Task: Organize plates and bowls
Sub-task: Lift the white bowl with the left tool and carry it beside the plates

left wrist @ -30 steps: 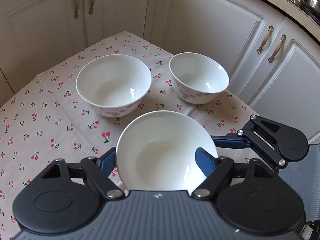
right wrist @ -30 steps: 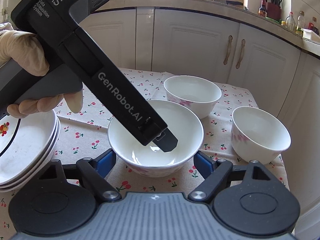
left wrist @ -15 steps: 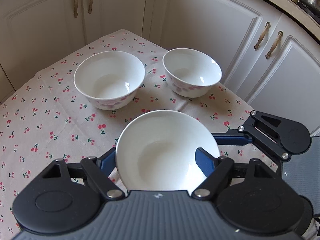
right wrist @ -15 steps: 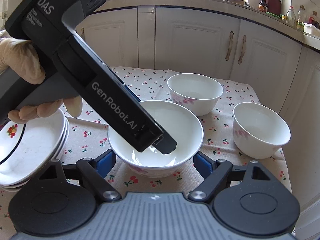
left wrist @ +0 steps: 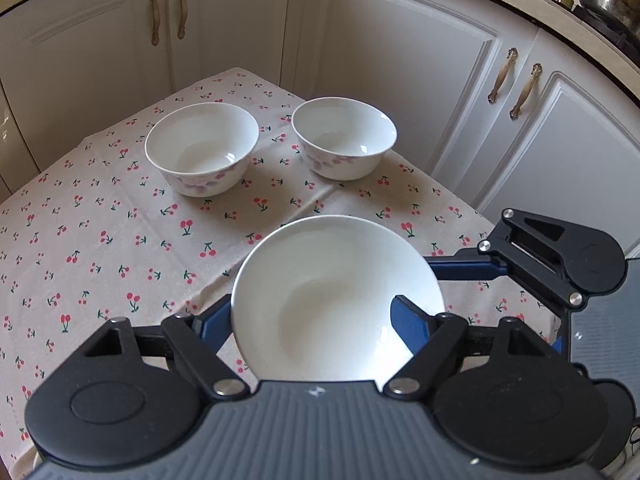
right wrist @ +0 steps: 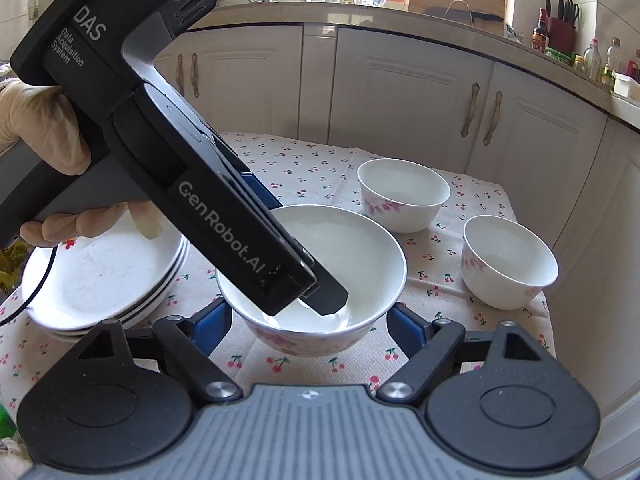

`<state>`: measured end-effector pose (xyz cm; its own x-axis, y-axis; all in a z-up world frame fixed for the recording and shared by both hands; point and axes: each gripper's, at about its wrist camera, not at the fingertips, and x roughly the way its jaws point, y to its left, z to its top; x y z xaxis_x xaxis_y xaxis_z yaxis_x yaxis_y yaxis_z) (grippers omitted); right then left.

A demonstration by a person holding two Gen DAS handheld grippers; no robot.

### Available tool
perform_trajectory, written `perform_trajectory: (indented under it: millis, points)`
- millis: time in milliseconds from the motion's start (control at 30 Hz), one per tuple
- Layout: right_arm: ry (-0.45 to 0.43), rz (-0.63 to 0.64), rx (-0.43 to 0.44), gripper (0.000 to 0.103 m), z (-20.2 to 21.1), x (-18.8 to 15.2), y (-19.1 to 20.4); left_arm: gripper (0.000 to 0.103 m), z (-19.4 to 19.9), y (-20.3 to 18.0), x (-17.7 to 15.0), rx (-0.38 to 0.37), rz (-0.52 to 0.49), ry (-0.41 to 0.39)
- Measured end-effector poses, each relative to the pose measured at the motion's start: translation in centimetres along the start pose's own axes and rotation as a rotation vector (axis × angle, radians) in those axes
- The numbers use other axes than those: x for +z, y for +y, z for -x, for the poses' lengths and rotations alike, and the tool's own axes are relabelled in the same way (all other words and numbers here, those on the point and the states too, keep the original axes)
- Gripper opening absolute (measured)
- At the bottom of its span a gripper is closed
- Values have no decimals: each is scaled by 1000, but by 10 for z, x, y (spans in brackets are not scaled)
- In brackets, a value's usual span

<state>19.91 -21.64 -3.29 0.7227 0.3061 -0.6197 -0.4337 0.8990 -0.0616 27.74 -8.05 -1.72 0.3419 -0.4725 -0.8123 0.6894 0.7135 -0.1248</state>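
Observation:
My left gripper (left wrist: 316, 320) is shut on the rim of a white bowl (left wrist: 340, 300) and holds it lifted and tilted above the table; one finger (right wrist: 326, 296) reaches inside the bowl (right wrist: 360, 248) in the right wrist view. Two more white bowls with pink flowers stand on the cherry-print cloth, one at the left (left wrist: 202, 148) (right wrist: 402, 194) and one at the right (left wrist: 344, 136) (right wrist: 508, 266). My right gripper (right wrist: 310, 320) is open, its jaws on either side of the held bowl without touching it. A stack of white plates (right wrist: 104, 276) sits at the left.
The small table (left wrist: 100, 240) stands in a corner of white kitchen cabinets (left wrist: 400, 60). The table's right edge (right wrist: 548, 320) is close to the right bowl. A counter with bottles and a knife block (right wrist: 560, 28) runs behind.
The left gripper has risen and drawn back with the bowl, so the two standing bowls look farther away. The right gripper has risen and drawn back too.

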Motion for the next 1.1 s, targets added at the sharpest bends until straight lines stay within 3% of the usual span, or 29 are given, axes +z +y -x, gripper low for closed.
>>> perform_trajectory:
  millis: [533, 1100]
  points:
    - [22, -4, 68, 88, 43, -34, 18, 82, 22, -40, -46, -14, 27, -9]
    - [85, 21, 99, 88, 43, -53, 29, 82, 17, -46, -70, -26, 61, 22]
